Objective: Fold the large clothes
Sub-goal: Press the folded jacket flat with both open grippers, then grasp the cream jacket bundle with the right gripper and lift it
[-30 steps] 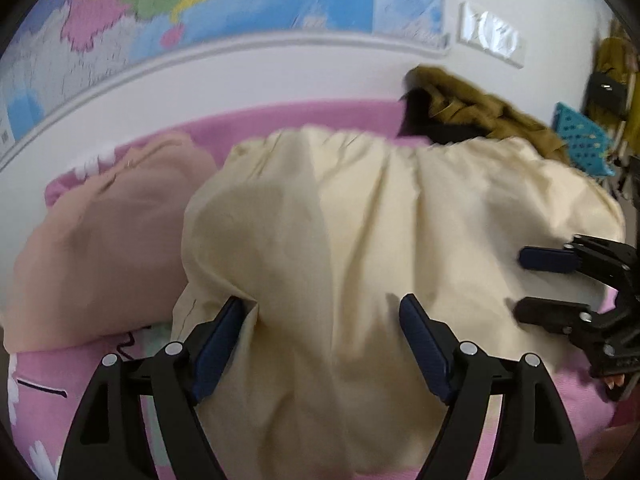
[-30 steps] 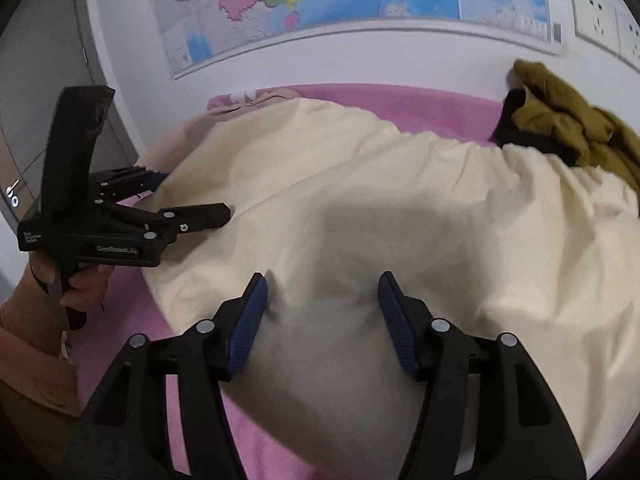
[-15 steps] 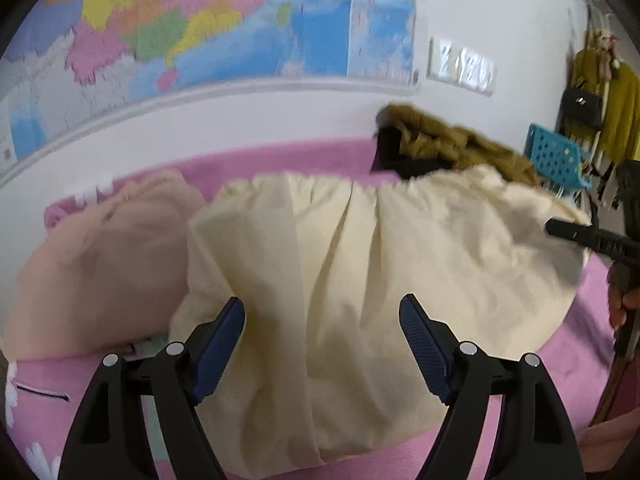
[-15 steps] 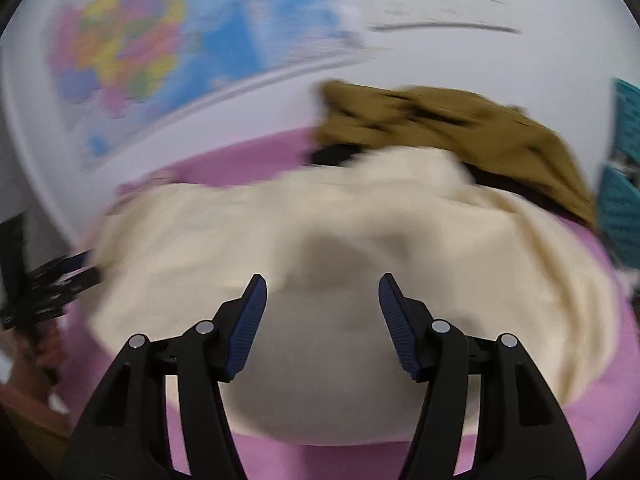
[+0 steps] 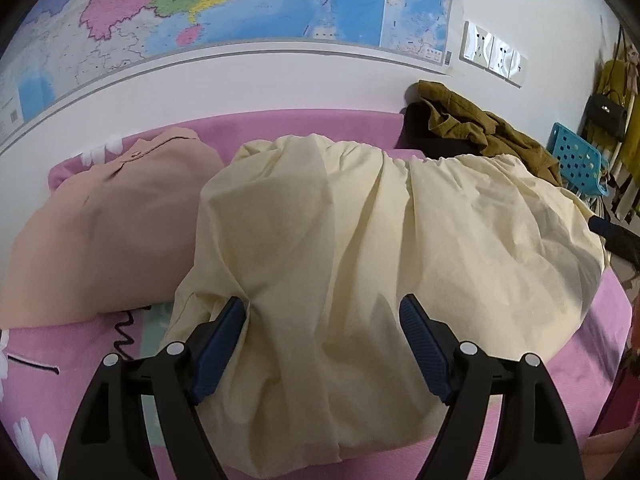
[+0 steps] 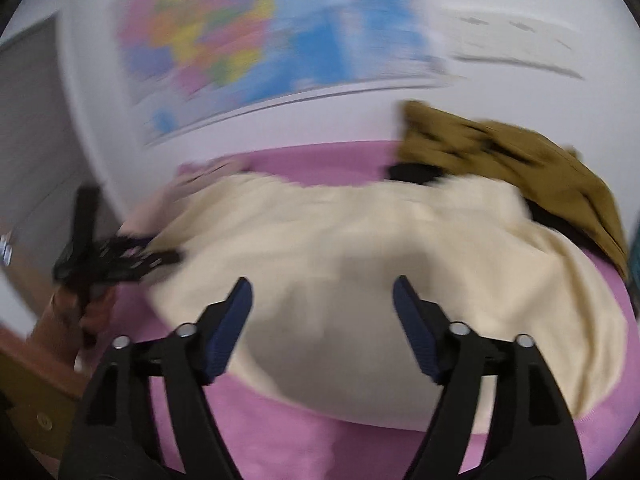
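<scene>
A large cream-yellow garment (image 5: 360, 248) lies spread and rumpled on the pink bedcover (image 5: 72, 364). It also shows in the blurred right wrist view (image 6: 360, 264). My left gripper (image 5: 324, 320) is open and empty, low over the garment's near left part, its left pad (image 5: 218, 336) at a fold. My right gripper (image 6: 322, 300) is open and empty above the garment's near edge. The left gripper shows at the left of the right wrist view (image 6: 120, 256), and a tip of the right one at the right edge of the left wrist view (image 5: 612, 232).
A folded peach garment (image 5: 100, 224) lies to the left of the cream one. An olive-brown garment (image 5: 480, 128) on something black lies at the back right by the wall. A blue perforated basket (image 5: 580, 160) stands off the bed's right side. A map hangs on the wall (image 5: 240, 8).
The left gripper has come down closer to the cream garment. The right gripper has swung quickly, first right then back left, and drawn away from the left one; its view is motion-blurred.
</scene>
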The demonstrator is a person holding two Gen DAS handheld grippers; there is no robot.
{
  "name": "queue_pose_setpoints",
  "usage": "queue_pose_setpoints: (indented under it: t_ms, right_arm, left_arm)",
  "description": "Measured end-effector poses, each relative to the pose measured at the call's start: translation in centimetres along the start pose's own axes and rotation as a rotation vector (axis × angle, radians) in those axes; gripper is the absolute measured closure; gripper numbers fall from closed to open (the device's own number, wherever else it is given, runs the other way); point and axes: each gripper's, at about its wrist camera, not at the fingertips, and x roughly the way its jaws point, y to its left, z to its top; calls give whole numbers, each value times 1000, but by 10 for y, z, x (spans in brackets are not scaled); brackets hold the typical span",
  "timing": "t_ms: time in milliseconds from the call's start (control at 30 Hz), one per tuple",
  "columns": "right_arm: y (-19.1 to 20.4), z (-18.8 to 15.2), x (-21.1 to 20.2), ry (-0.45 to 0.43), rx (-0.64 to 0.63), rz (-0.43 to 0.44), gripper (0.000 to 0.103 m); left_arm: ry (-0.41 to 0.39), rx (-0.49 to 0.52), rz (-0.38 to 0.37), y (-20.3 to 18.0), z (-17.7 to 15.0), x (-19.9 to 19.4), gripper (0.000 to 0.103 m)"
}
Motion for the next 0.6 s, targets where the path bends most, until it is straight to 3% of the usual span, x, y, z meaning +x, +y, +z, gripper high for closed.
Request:
queue_pose_setpoints:
  t_ms: [200, 467, 600]
  right_arm:
    - [76, -8, 41, 95, -312, 27, 19]
    - [110, -27, 64, 128, -478, -11, 18]
    - [109, -36, 82, 170, -523, -77, 25]
  left_arm:
    - [6, -11, 14, -6, -5, -10, 21]
    - [-6, -17, 29, -8, -15, -29, 16]
    - [0, -50, -12, -2, -21, -35, 16]
